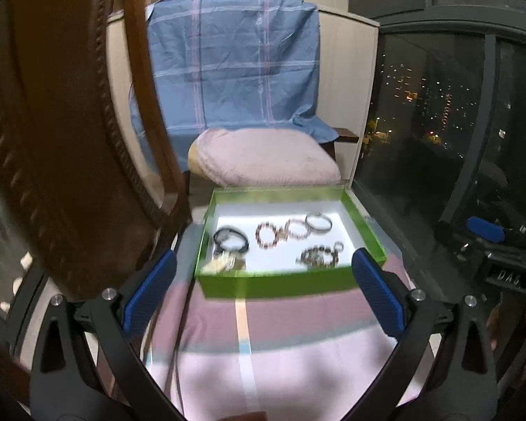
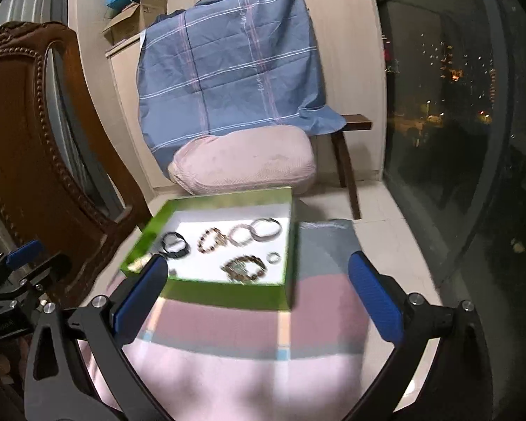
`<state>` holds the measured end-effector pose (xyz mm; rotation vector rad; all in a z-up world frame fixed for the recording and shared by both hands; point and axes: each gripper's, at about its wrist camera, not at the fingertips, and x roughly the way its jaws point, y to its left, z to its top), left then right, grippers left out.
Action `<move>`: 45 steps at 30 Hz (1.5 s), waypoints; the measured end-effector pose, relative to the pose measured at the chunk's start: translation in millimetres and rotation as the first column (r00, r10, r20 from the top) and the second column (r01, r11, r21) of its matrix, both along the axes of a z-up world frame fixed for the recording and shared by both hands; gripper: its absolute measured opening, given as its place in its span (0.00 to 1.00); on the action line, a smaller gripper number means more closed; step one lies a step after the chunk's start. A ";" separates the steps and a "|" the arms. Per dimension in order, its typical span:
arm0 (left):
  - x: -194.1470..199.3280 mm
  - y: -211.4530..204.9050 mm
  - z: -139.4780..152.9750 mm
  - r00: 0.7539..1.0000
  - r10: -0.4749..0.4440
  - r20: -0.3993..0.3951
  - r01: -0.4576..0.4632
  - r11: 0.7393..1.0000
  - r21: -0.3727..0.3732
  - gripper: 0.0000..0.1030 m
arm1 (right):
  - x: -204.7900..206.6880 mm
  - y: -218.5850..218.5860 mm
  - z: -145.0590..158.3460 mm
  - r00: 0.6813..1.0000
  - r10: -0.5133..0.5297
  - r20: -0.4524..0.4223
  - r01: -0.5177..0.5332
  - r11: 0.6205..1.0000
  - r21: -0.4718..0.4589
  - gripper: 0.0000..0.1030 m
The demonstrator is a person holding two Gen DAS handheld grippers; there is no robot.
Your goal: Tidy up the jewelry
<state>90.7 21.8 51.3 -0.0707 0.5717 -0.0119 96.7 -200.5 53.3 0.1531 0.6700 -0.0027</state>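
Two grippers are hanging wide open with nothing between their blue pads, each short of the green box (image 1: pixel 291 282). The box is sitting on a striped pink cloth (image 1: pixel 298 315) that covers the bench, toward its far edge, with a pink cushion (image 1: pixel 263 161) just behind it.

Seen from the left wrist, the left gripper (image 1: pixel 263 287) is framing the box's near wall, its fingertips level with the near corners but not touching them. Seen from the right wrist, the right gripper (image 2: pixel 259 291) is standing a little to the right of the box (image 2: pixel 228 291), so its left pad is overlapping the near left corner while its right pad is hanging over bare cloth (image 2: pixel 333 308).

Inside the box, on its white floor, a black bracelet (image 1: pixel 231 238) is lying at the left, a brown beaded bracelet (image 1: pixel 268 235) next to it, then a pale beaded one (image 1: pixel 298 228) and a metal bangle (image 1: pixel 318 222) toward the far right corner. A tangled beaded pile (image 1: pixel 315 256) is lying near the right front, with a small ring (image 2: pixel 273 256) beside it. Something pale is lying in the near left corner, too blurred to identify.
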 end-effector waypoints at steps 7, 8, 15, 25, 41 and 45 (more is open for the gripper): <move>-24.6 -5.0 -14.2 0.999 -0.016 -0.046 0.016 1.000 -0.006 0.96 | -33.6 5.3 -13.0 0.999 0.011 -0.041 -0.012 1.000 -0.015 0.97; -28.1 -6.3 -13.1 0.999 -0.013 -0.037 0.013 1.000 -0.001 0.96 | -35.4 8.0 -13.9 0.999 0.015 -0.042 -0.016 1.000 -0.021 0.97; -28.3 -9.8 -16.9 0.998 -0.014 -0.053 0.012 1.000 -0.028 0.96 | -33.8 18.5 -14.3 0.999 0.021 -0.029 -0.022 0.998 -0.052 0.97; -28.7 -14.2 -13.5 0.999 -0.016 -0.032 0.016 1.000 0.000 0.96 | -30.7 25.6 -17.3 0.999 0.033 -0.031 -0.035 0.997 -0.063 0.97; -27.2 -12.0 -14.3 0.999 -0.010 -0.039 0.009 1.000 -0.004 0.96 | -26.4 29.5 -18.4 0.999 0.041 -0.032 -0.043 0.997 -0.063 0.97; -26.3 -11.9 -15.1 0.999 -0.010 -0.041 0.010 1.000 -0.005 0.96 | -27.2 30.1 -18.6 0.999 0.038 -0.033 -0.040 0.997 -0.063 0.97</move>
